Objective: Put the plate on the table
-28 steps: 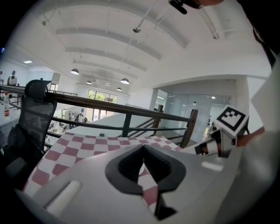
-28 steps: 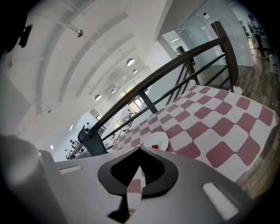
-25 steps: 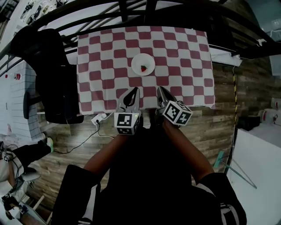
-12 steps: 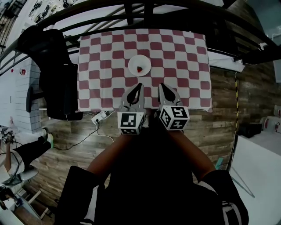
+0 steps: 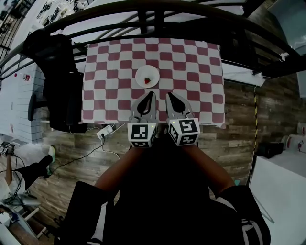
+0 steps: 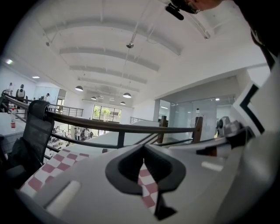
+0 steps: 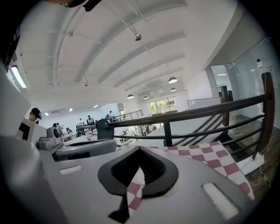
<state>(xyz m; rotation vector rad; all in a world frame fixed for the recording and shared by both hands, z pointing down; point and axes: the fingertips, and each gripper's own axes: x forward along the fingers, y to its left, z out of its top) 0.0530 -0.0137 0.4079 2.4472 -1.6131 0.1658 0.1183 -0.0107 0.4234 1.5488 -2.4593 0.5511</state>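
Note:
A small white plate [image 5: 146, 77] with a red strawberry on it rests on the red-and-white checked tablecloth [image 5: 196, 72], left of the middle. Both grippers hover side by side over the table's near edge, short of the plate and not touching it. My left gripper [image 5: 151, 94] is shut with nothing in it. My right gripper [image 5: 168, 95] is shut and empty too. In the left gripper view the left gripper [image 6: 143, 148] has its jaws meeting at the tips, with only checked cloth showing through the gap behind them. The right gripper view shows the right gripper [image 7: 140, 150] the same way.
A black chair [image 5: 60, 81] stands at the table's left side. A dark metal railing [image 5: 158, 12] runs along the far side. A white power strip [image 5: 106, 130] with a cable lies on the wooden floor below the near edge. Another white table [image 5: 282, 177] is at the right.
Both grippers have risen and drawn closer together. The right gripper has rolled so its marker cube sits more squarely. The plate has stayed put on the cloth.

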